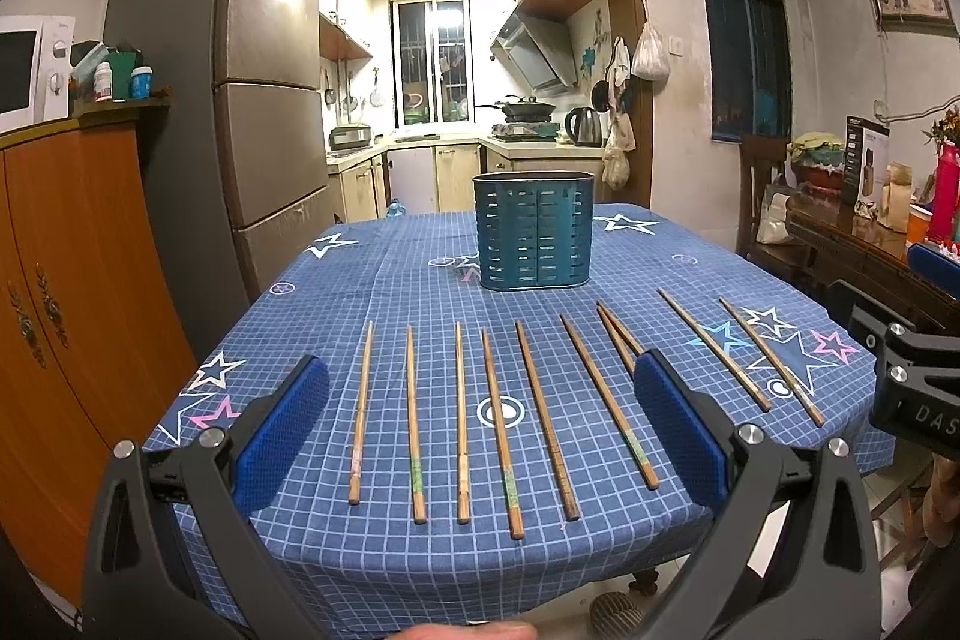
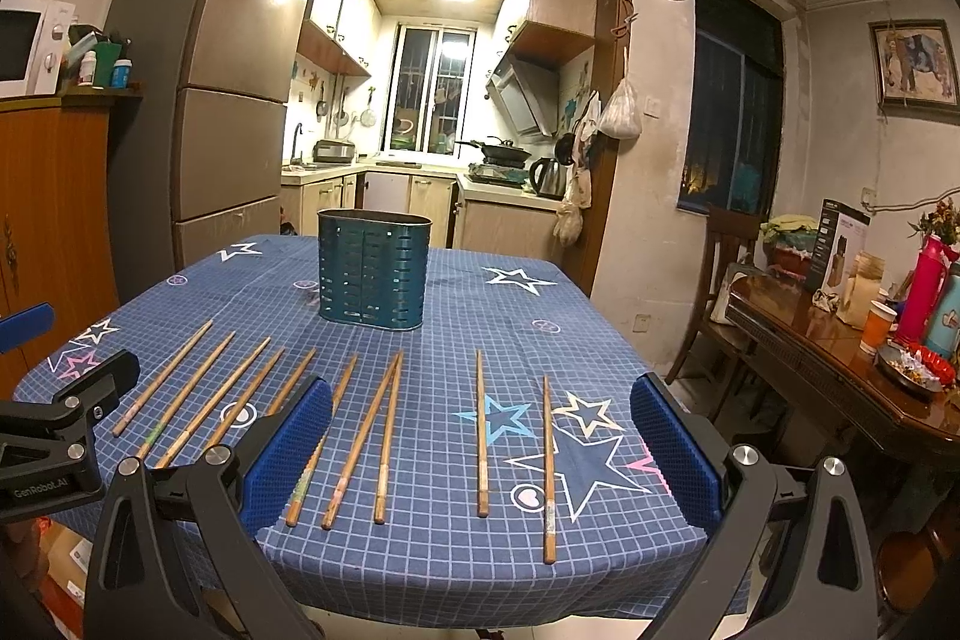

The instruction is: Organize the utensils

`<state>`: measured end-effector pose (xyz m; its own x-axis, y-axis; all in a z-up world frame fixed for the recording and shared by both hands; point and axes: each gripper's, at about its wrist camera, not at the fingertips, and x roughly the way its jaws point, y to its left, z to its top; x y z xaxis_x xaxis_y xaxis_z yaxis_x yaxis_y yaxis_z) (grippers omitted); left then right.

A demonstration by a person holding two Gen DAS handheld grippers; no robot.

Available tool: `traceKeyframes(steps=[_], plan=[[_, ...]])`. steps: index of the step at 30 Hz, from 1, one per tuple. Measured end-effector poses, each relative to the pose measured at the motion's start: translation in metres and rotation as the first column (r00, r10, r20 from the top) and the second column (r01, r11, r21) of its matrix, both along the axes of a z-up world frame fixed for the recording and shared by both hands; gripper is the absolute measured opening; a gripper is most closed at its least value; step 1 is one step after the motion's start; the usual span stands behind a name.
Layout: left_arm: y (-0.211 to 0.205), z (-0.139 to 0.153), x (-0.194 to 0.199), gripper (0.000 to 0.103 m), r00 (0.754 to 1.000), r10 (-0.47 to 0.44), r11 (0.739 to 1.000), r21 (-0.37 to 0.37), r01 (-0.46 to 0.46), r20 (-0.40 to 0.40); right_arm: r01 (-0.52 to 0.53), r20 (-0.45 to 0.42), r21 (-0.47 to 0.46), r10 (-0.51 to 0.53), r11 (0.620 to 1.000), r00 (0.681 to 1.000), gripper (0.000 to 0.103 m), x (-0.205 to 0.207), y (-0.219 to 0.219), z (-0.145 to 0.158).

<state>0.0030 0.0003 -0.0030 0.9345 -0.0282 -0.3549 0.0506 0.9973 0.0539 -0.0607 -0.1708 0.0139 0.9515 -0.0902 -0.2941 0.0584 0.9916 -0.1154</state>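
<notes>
A dim kitchen lies behind the tabletop, whose blue star-print cloth carries a loose row of wooden chopsticks near the front edge, seemingly fanned apart so each can be picked singly. The teal slotted holder stands upright behind them, apparently empty, ready to receive them. The left gripper and right gripper hover above, fingers spread wide and grasping nothing.

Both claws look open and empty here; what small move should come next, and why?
Probably lower the right claw onto the rightmost chopstick. It lies apart from the others, all chopsticks are on the tablecloth, and the teal utensil holder looks empty.
</notes>
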Motion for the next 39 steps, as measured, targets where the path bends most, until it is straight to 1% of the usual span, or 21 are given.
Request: traceKeyframes(steps=[13, 17, 21, 23, 27, 32, 35, 39], plan=[[0.003, -0.002, 0.002, 0.098, 1.0, 0.003, 1.0, 0.004, -0.003, -0.005, 0.0, -0.002, -0.001, 0.0, 1.0, 1.0, 0.1, 0.001, 0.001, -0.001], [0.018, -0.006, 0.002, 0.098, 1.0, -0.001, 1.0, -0.003, 0.001, -0.007, 0.015, -0.007, -0.001, -0.015, 1.0, 1.0, 0.1, 0.002, -0.003, -0.004], [0.044, -0.015, 0.007, 0.098, 0.998, 0.049, 0.998, -0.027, -0.051, -0.049, 0.061, -0.032, 0.017, -0.06, 0.998, 0.998, 0.1, 0.005, -0.021, -0.011], [0.054, -0.02, 0.007, 0.098, 0.995, 0.079, 0.997, -0.007, -0.08, -0.062, 0.087, -0.05, 0.025, -0.086, 0.996, 0.995, 0.1, 0.007, -0.031, -0.015], [0.069, -0.033, 0.004, 0.098, 0.99, 0.095, 0.995, 0.043, -0.09, -0.106, 0.138, -0.067, 0.005, -0.138, 0.99, 0.988, 0.1, 0.008, -0.051, -0.025], [0.084, -0.053, 0.001, 0.098, 0.979, 0.109, 0.992, 0.075, -0.098, -0.17, 0.175, -0.118, 0.001, -0.174, 0.984, 0.978, 0.1, 0.008, -0.076, -0.044], [0.09, -0.062, 0.006, 0.091, 0.974, 0.111, 0.993, 0.066, -0.1, -0.199, 0.19, -0.159, 0.005, -0.187, 0.982, 0.969, 0.1, 0.009, -0.089, -0.055], [0.091, -0.073, 0.017, 0.073, 0.966, 0.113, 0.992, 0.075, -0.098, -0.234, 0.178, -0.191, 0.045, -0.166, 0.983, 0.967, 0.1, 0.009, -0.098, -0.065]])
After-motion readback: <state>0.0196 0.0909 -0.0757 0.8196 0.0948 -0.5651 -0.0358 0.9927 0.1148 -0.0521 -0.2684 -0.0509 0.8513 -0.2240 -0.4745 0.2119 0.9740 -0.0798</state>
